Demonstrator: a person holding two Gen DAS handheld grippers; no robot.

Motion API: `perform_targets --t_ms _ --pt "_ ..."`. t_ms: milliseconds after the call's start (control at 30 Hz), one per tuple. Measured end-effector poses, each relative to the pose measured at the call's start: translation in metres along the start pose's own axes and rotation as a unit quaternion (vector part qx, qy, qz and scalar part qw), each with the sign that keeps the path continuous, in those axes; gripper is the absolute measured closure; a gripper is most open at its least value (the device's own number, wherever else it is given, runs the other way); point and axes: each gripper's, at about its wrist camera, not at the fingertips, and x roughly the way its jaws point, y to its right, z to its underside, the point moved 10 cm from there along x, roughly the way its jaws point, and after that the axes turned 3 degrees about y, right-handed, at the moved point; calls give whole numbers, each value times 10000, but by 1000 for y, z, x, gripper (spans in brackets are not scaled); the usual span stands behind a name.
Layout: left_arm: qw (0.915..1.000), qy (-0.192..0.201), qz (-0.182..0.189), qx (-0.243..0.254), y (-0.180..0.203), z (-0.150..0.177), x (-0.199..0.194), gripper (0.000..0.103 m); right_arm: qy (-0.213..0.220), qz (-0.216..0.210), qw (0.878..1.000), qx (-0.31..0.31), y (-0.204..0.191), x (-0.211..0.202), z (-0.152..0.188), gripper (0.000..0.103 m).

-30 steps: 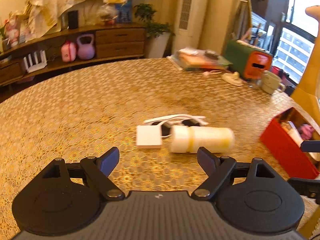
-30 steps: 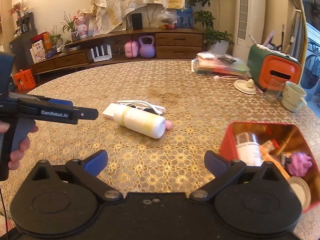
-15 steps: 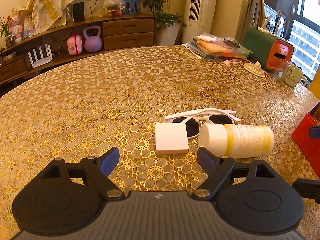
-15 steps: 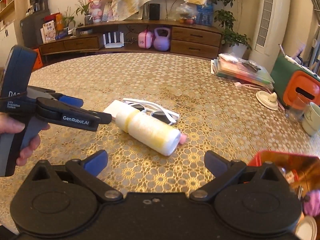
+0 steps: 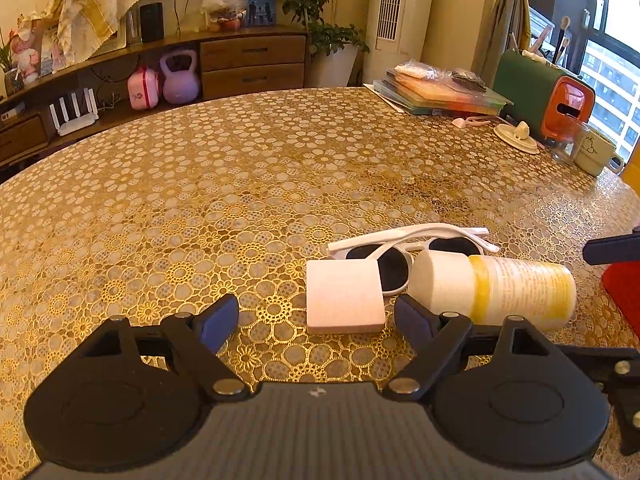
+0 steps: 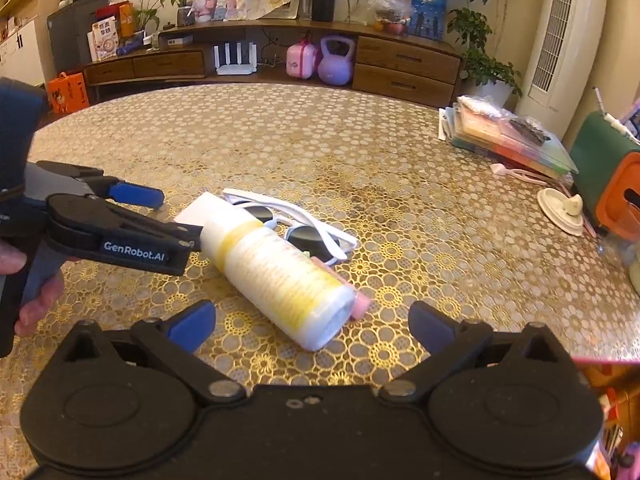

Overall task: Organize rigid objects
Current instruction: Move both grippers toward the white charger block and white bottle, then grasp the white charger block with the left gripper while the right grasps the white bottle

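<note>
Both handheld grippers hover low over a round table (image 5: 248, 168) covered in a gold floral lace-pattern cloth; each has black arms and blue finger pads. Seen from its own camera, the left gripper (image 5: 316, 320) has its jaws spread wide and holds nothing; a flat white square block (image 5: 343, 297) lies on the cloth just ahead of the gap, nearer the right-hand finger. From the right wrist camera the left gripper (image 6: 176, 220) enters from the left side, gripped by a hand (image 6: 28, 280); its nearer fingertip sits at, perhaps touching, the capped end of a white bottle with a yellow label (image 6: 280, 276). The right gripper (image 6: 312, 324) is likewise wide open and empty; the bottle's flat base points toward the space between its fingers.

The bottle (image 5: 496, 290) lies on its side; just behind it rests a pair of white-framed sunglasses (image 5: 404, 248) with dark lenses, folded arms uppermost, touching or nearly touching both bottle and block. A small pink object (image 6: 360, 304) peeks out from behind the bottle's base; what it is cannot be told.

At the right edge of the left view is the corner of a red box (image 5: 626, 292). Farther back on the table sit a stack of books (image 5: 436, 96), a green and orange container (image 5: 548, 96), and a pale green mug (image 5: 596, 154).
</note>
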Motion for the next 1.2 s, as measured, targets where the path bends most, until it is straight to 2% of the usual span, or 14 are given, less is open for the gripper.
perform_targets --t_ms 267,533,633,700,767,933,1067,1200 --pt "9994 153 -22 313 6 1 3 20 -7 83 9997 -244 -2 19 -4 2" --pt "9982 272 111 518 18 0 0 48 -63 24 9991 -408 -16 23 -5 13" --pt "9979 287 172 557 21 0 -1 57 -145 101 9988 -455 -17 24 -4 27" --pt "9977 292 176 583 23 0 -2 61 -136 121 9986 -487 -18 23 -3 29" --pt "9976 297 194 589 24 1 -3 63 -114 175 9983 -536 -19 22 -3 35" --pt "9978 295 185 559 24 4 -6 63 -104 298 9978 -590 -22 17 0 42" --pt "9984 243 180 475 22 5 -9 63 -46 341 9984 -439 -22 11 3 50" --pt "9986 250 186 439 24 6 -16 63 62 331 9990 -308 -26 3 7 54"
